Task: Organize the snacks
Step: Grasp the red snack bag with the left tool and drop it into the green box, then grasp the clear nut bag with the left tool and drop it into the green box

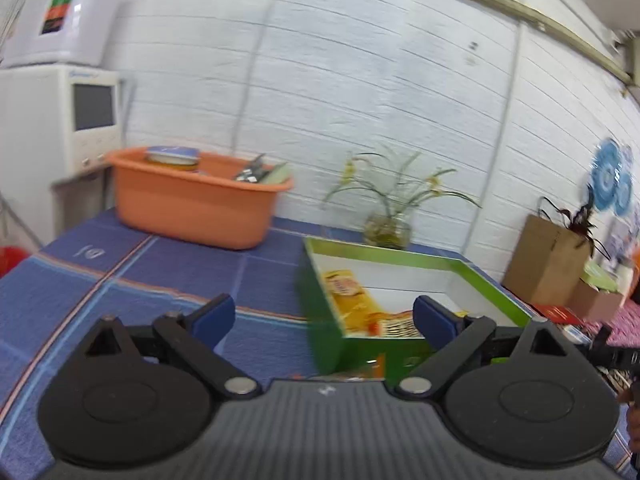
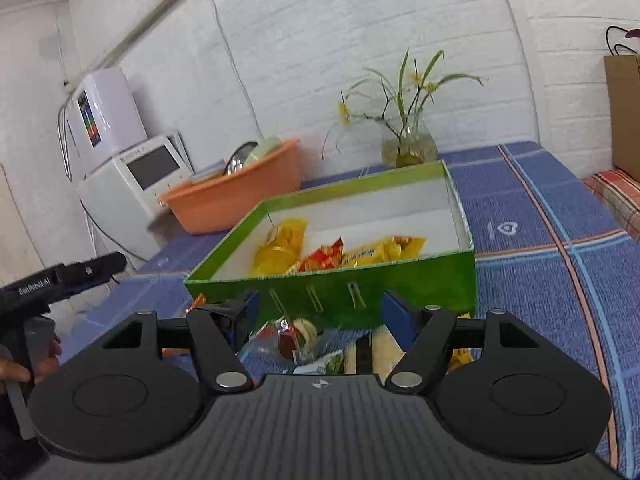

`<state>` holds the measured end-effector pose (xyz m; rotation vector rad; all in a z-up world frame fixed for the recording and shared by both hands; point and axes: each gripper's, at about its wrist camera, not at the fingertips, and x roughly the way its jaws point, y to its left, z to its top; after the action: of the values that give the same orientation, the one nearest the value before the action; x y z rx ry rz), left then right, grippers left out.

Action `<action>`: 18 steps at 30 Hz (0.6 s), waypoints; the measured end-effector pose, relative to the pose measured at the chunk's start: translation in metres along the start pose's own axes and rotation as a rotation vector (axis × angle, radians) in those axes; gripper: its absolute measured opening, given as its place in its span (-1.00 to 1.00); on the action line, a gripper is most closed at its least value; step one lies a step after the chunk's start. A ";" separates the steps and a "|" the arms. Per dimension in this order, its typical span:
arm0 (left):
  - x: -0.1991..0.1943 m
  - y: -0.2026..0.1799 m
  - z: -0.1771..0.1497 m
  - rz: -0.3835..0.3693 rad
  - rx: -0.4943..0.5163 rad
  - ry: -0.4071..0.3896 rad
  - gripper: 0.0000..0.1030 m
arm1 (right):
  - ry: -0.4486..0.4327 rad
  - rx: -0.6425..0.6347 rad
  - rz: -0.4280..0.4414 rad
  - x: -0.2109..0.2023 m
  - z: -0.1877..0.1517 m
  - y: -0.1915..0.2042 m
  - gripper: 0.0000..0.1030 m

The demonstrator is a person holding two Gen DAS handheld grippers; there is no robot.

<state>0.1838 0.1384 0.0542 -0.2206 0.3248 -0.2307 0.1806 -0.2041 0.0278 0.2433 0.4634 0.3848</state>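
Observation:
A green box (image 2: 372, 280) with a white inside stands on the blue checked tablecloth (image 2: 560, 208). It holds several yellow and red snack packets (image 2: 280, 246). In the left wrist view the box (image 1: 324, 320) is at the right, with a yellow packet (image 1: 352, 296) inside. My right gripper (image 2: 318, 314) is open just in front of the box, above loose snack packets (image 2: 304, 340) on the cloth. My left gripper (image 1: 324, 316) is open and empty at the box's near left corner; it also shows at the left of the right wrist view (image 2: 80, 270).
An orange plastic tub (image 1: 196, 200) with a tin and other items stands at the back left. A glass vase with a plant (image 1: 388, 228) stands behind the box. A white appliance (image 1: 60, 120) is at the far left. Cardboard boxes (image 1: 548, 260) sit at the right.

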 end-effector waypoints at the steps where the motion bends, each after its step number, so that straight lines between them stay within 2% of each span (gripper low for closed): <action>1: -0.001 0.004 -0.003 -0.006 -0.004 0.008 0.83 | 0.014 0.001 0.001 0.005 -0.002 0.002 1.00; 5: 0.011 -0.008 -0.017 -0.040 0.063 0.081 0.83 | 0.072 -0.026 -0.005 0.026 -0.011 0.014 1.00; 9: 0.041 -0.034 -0.034 -0.015 0.177 0.218 0.83 | 0.140 -0.096 -0.040 0.049 -0.016 0.028 1.00; 11: 0.055 -0.041 -0.040 0.010 0.213 0.272 0.83 | 0.145 -0.130 -0.037 0.057 -0.018 0.032 1.00; 14: 0.071 -0.040 -0.043 0.025 0.200 0.316 0.83 | 0.169 -0.142 -0.014 0.072 -0.016 0.034 1.00; 18: 0.083 -0.023 -0.043 -0.010 0.095 0.367 0.76 | 0.241 -0.098 0.033 0.086 -0.015 0.033 1.00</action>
<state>0.2413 0.0880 -0.0041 -0.0841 0.6755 -0.2960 0.2339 -0.1366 -0.0078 0.1096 0.6762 0.4700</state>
